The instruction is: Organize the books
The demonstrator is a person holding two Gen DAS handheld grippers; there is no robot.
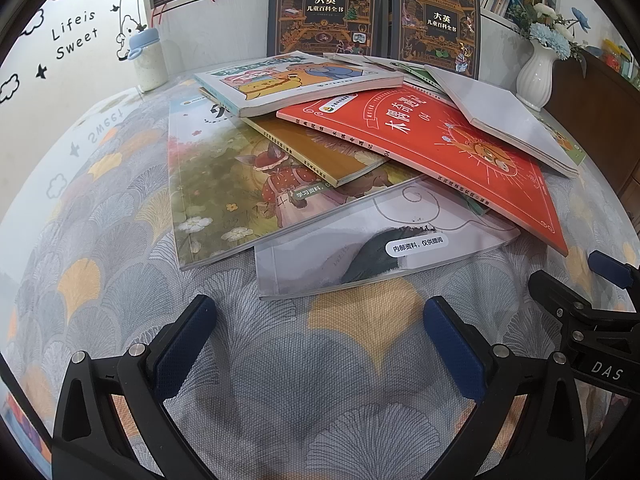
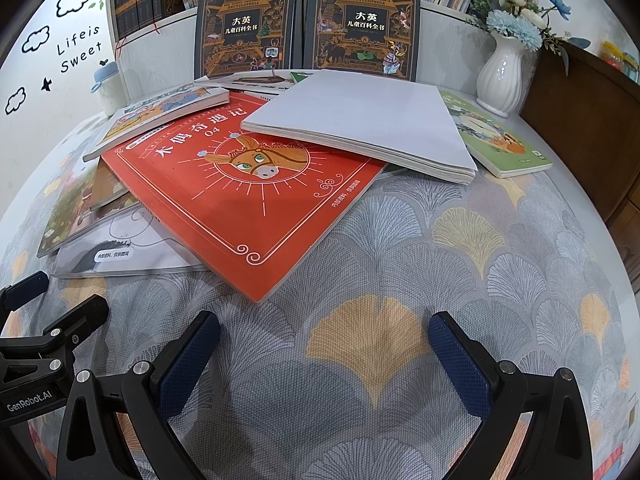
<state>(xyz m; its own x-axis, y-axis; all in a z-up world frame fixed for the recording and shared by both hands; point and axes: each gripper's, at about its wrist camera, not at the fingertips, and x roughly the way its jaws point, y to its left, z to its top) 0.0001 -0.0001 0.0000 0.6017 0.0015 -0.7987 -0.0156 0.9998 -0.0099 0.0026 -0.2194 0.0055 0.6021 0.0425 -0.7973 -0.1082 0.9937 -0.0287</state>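
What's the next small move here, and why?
Probably ease the right gripper forward to the grey book: it lies on top of the pile, overlapping the red book, its near edge free. Both grippers are open and empty, short of the pile.

A white vase [image 2: 502,76] of blue and white flowers [image 2: 516,16] is seen on the leaf-patterned tabletop [image 2: 400,280]; a blue-lidded bottle [image 1: 149,60] is set near the decorated wall [image 1: 72,40].

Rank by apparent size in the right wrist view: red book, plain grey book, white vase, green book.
1. red book, though it lies nearest the camera, which inflates it
2. plain grey book
3. green book and white vase: too alike to rank
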